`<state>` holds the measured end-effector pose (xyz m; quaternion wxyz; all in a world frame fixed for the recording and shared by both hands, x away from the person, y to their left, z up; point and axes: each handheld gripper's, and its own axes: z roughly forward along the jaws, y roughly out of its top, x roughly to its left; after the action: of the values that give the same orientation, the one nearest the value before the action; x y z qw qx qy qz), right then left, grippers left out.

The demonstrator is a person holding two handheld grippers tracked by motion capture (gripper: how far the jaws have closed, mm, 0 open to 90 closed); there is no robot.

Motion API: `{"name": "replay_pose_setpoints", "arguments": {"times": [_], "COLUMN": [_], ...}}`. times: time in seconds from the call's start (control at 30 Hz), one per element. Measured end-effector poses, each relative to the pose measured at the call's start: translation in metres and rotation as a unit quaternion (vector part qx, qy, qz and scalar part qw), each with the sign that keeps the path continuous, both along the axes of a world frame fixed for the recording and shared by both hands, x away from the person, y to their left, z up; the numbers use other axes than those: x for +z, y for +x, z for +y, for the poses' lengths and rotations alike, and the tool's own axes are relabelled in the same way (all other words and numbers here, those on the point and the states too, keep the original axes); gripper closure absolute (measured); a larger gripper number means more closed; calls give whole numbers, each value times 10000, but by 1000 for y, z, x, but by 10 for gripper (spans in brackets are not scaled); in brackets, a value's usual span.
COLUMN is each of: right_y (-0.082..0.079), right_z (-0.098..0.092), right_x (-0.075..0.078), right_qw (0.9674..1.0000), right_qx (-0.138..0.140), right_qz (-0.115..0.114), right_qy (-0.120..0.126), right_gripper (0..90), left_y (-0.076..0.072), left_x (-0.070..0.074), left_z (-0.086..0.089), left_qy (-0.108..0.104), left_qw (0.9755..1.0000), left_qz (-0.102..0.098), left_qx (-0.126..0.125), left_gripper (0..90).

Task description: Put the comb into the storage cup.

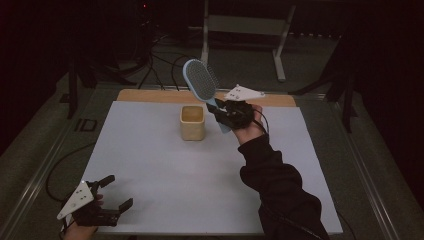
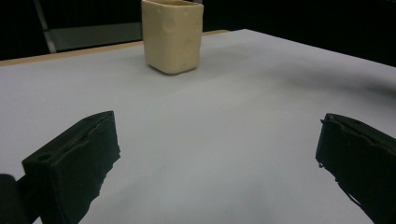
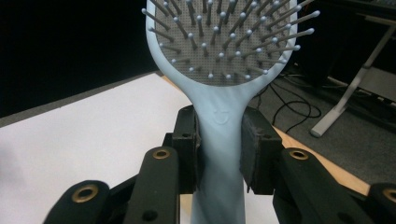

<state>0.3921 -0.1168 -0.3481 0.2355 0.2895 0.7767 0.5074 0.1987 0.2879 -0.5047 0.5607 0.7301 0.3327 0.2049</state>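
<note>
Right, biggest first: the surface (image 1: 165,170) is a white sheet over a wooden top, wood edge showing along the far side, dark floor and cables beyond. My right arm comes in from the bottom, dark sleeve (image 1: 280,190), reaching to the far right part of the sheet. Right gripper (image 1: 222,111) is lifted off the surface, clenched on the handle of the hairbrush (image 1: 201,80); in the right gripper view both pads press the light blue handle from either side, brush (image 3: 224,70) pointing up and away, bristle side facing the camera. From the high view the brush head tilts up and to the left, above and just behind the cup (image 1: 192,122).

Cup is cream, squarish, upright, standing on the far middle of the sheet, just left of the right gripper, not touching it. In the left gripper view the cup (image 2: 173,37) sits well ahead, between the jaws' lines of sight.

Left gripper (image 1: 116,192) is at the near left corner, low by the surface edge, jaws spread wide, nothing between them, well apart from the cup. Grey three-cornered plate on top of each gripper.
</note>
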Motion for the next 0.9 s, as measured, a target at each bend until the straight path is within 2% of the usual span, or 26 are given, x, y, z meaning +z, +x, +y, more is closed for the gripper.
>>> {"name": "replay_pose_setpoints", "arguments": {"times": [0.4,0.63,0.9], "right_y": [17,26,36], "right_z": [14,21,29], "right_x": [22,24,24], "right_qw": [9996,9991,9990], "right_qx": [-97,-47,-61], "right_qz": [-214,-312,-307], "right_qy": [156,298,306], "right_gripper": [698,698,698], "left_y": [-1,-1,-1], "left_x": [0,0,0], "left_z": [1,1,1], "left_qy": [-42,-56,-109], "left_qw": [10000,10000,9999], "left_qz": [4,9,21], "left_qx": [4,-2,-3], "left_gripper": [0,0,0]}}
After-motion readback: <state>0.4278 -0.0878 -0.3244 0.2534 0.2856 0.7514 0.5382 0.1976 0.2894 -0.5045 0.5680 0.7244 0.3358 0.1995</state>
